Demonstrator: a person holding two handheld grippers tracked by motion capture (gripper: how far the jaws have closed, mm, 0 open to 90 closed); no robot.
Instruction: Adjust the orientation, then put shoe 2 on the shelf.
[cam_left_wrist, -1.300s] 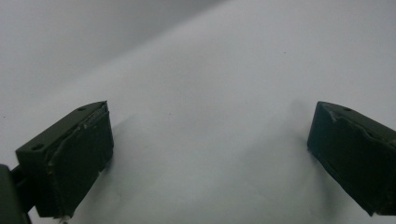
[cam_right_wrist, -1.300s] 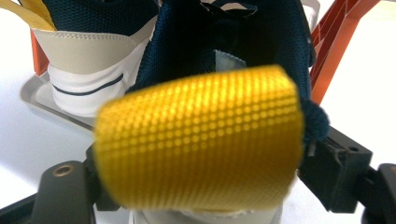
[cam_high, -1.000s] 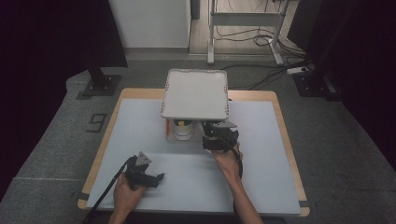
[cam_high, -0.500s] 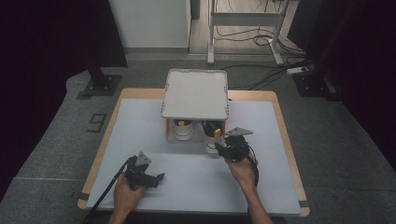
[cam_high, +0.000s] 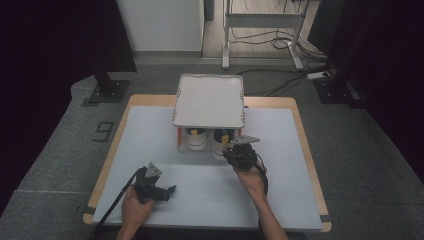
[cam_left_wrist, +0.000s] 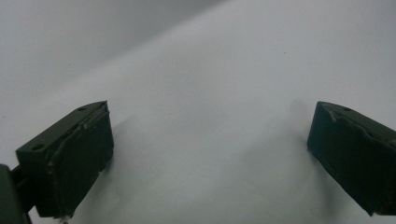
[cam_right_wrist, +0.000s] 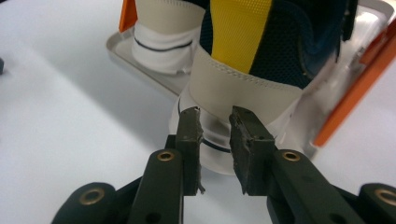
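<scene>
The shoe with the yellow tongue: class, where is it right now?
In the high view, the shoe with the yellow tongue stands under the box lid, right of the white shoe, its heel pinched by the right gripper.

A white-topped surface (cam_high: 150, 130) with a wooden edge stands on grey carpet (cam_high: 55, 165). Behind it a white wall panel (cam_high: 160, 25) meets the floor, beside a metal frame (cam_high: 260, 22) with trailing cables (cam_high: 280, 82). Dark curtains (cam_high: 45, 45) flank both sides.
</scene>
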